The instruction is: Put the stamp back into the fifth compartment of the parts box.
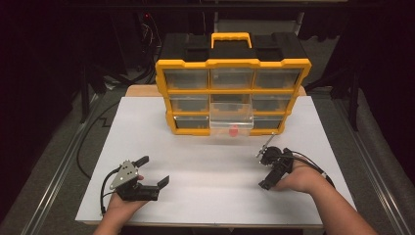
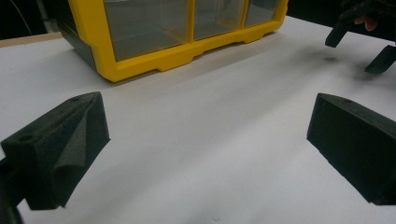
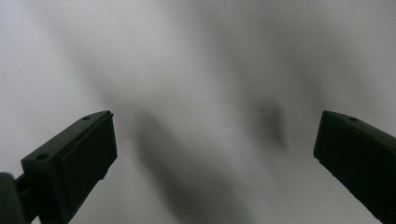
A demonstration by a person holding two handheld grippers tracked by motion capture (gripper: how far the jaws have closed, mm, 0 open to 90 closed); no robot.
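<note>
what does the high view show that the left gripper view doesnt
High view alone: the yellow-and-black plastic drawer organiser's carry handle, its pulled-out clear bottom-middle drawer holding a small red object, and the person's hands.

Left gripper view alone: a close look along the left tool's own black jaws, wide apart over bare surface.

Both: the organiser's yellow front, the white tabletop, and the right tool, open.
</note>
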